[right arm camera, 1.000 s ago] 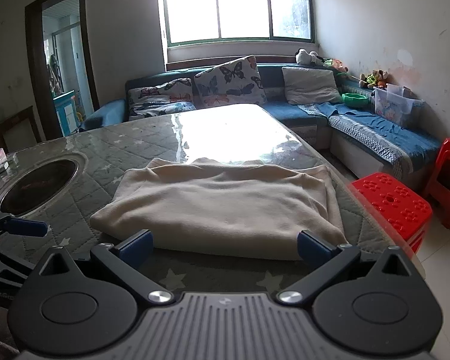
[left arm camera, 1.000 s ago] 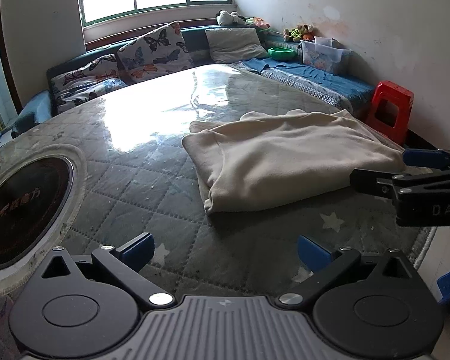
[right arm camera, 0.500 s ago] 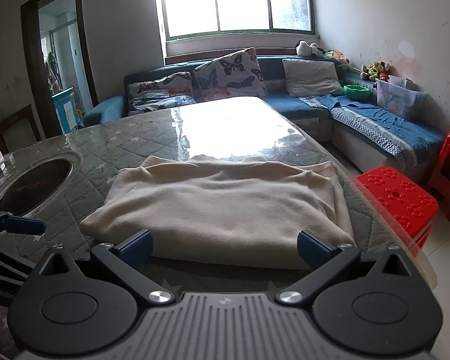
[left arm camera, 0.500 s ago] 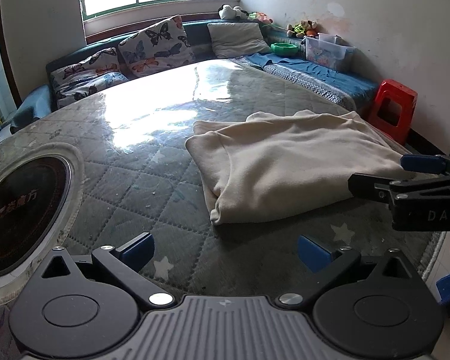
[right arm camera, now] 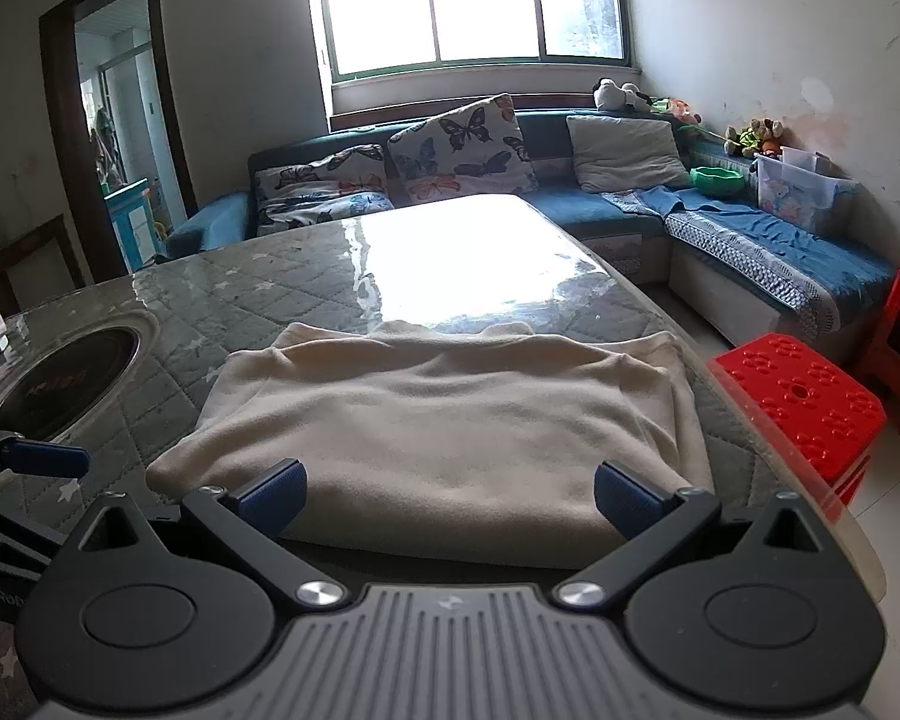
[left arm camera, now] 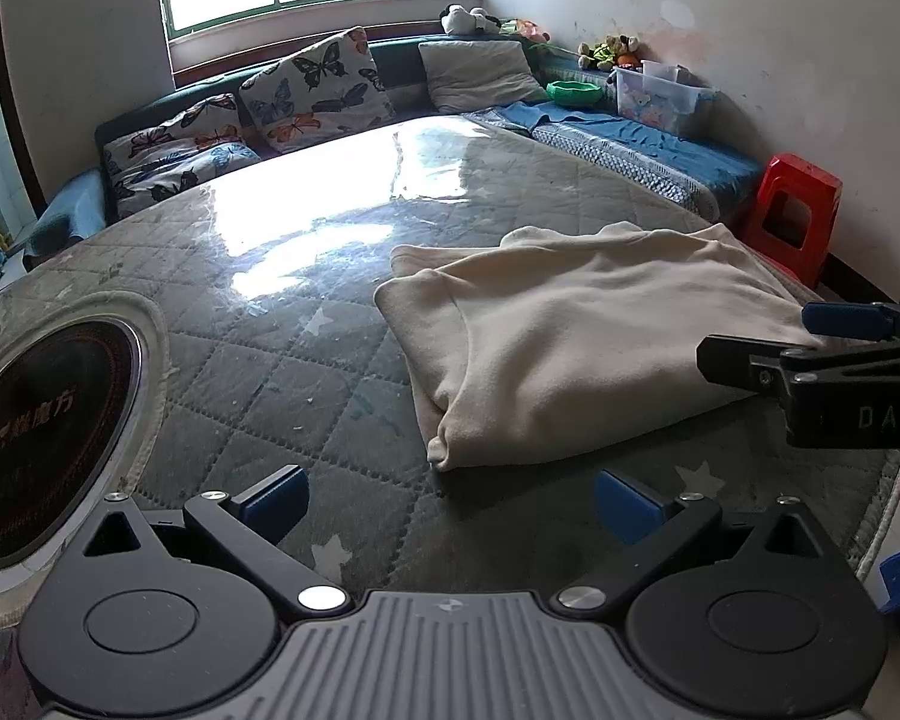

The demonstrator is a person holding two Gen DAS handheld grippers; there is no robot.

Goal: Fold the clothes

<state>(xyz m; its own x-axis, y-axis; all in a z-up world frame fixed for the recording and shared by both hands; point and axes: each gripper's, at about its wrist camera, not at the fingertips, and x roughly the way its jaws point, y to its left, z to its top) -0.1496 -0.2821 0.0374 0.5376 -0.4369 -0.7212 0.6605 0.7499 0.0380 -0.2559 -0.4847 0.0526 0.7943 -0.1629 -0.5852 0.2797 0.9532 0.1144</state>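
In the left wrist view, the left tool (left arm camera: pixel 450 495) hangs low over the near edge of the worktop (left arm camera: pixel 258 360), its two blue-padded fingers (left arm camera: pixel 273 501) spread wide apart with nothing between them. Just ahead and a little to the right lies the cream sweatshirt (left arm camera: pixel 582 360), folded into a flat rectangle on the quilted grey cover, its nearest corner close to the gap between the fingers but not touching them. The right tool (left arm camera: pixel 834 354) reaches in from the right edge, over the garment's right end; from this side I cannot tell how its fingers stand. A round black induction hob (left arm camera: pixel 42 438) is set into the worktop on the left, well apart from the cloth.

In the right wrist view, the right tool (right arm camera: pixel 450 495) sits at the sweatshirt's (right arm camera: pixel 450 426) near edge, fingers wide apart and empty, the cloth spanning the space ahead of them. The left tool (right arm camera: pixel 24 468) shows at the left margin. A red plastic stool (right arm camera: pixel 804 396) stands just beside the worktop's right edge.
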